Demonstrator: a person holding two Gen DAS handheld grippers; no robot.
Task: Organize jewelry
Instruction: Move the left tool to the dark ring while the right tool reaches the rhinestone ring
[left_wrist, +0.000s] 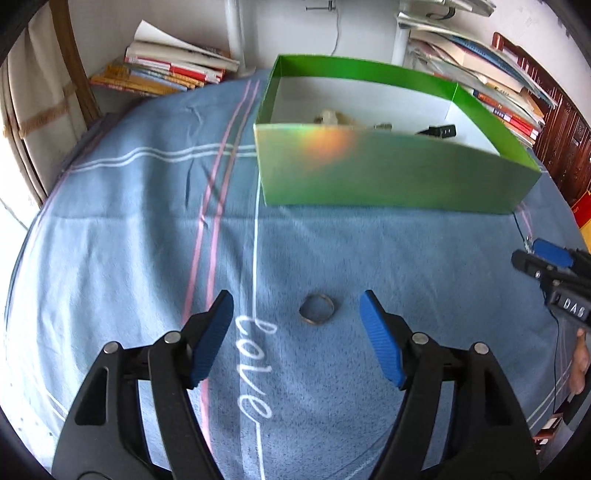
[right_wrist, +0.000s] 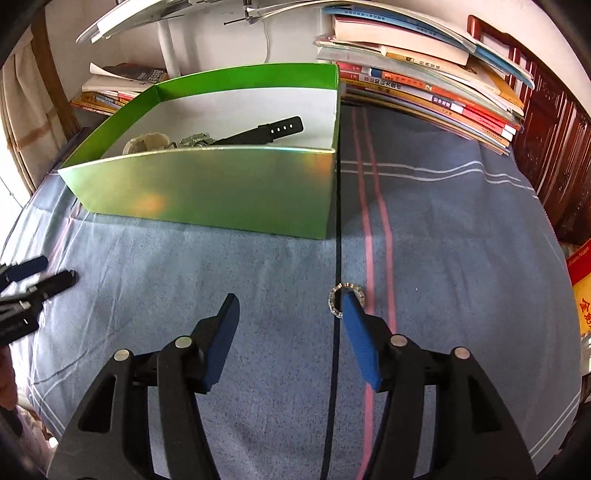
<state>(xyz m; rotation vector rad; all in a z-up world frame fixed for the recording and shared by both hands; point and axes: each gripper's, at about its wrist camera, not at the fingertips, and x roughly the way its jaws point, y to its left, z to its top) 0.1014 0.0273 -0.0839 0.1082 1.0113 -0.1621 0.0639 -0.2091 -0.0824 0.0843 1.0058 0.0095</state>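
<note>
Both your grippers, left and right, hang spread and empty over rings. Lower the left around its ring, pinch, then carry it to the box

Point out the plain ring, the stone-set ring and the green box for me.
plain ring (left_wrist: 317, 309): left wrist view, on its near band.
stone-set ring (right_wrist: 335, 292): right wrist view, on its left arc; the right finger hides part.
green box (right_wrist: 207, 188): right wrist view, on its front wall.
</note>
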